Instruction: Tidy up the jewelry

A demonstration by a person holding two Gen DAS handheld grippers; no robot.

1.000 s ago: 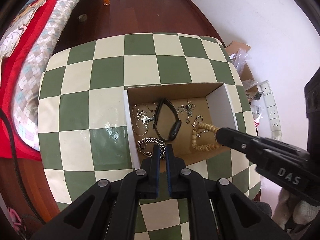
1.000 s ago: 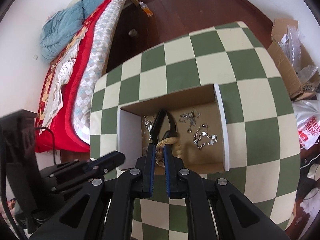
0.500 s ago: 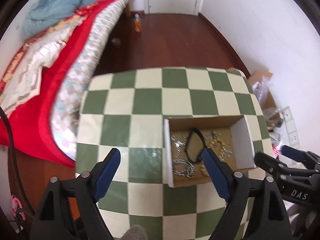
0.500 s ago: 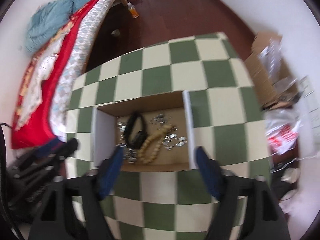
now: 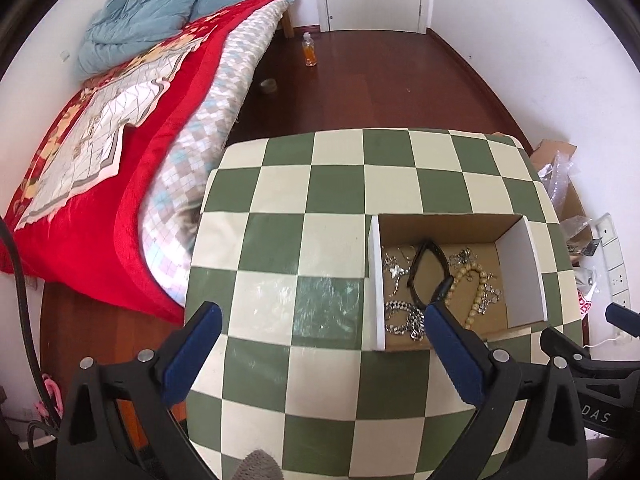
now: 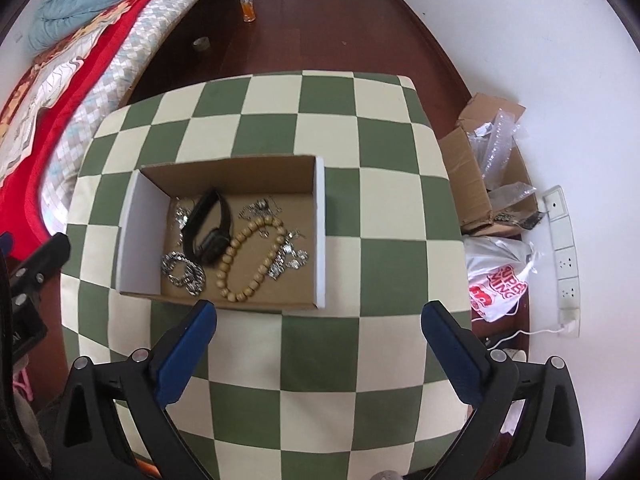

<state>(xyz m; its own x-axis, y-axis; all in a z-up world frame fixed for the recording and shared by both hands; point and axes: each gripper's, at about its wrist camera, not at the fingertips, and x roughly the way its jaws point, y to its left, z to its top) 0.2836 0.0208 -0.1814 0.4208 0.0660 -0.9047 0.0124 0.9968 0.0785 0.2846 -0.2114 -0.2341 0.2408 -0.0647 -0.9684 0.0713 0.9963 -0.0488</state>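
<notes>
Both the left gripper point(image 5: 320, 344) and right gripper point(image 6: 318, 344) hang released above the table; all jewelry apparently lies inside the cardboard box point(image 6: 320, 236), so next comes only a check for strays.

White walls point(image 5: 520, 40), dark wood floor point(image 5: 360, 92), bed point(image 5: 120, 152) beside the checkered table point(image 6: 320, 120).

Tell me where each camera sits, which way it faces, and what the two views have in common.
Left wrist: on the left gripper, looking forward and down over the checkered table, cardboard box to its right; open blue-padded fingers show, plus the right gripper.
Right wrist: on the right gripper, box straight ahead; open fingers show.
Shared: box, bead bracelet, black watch, bed.
</notes>
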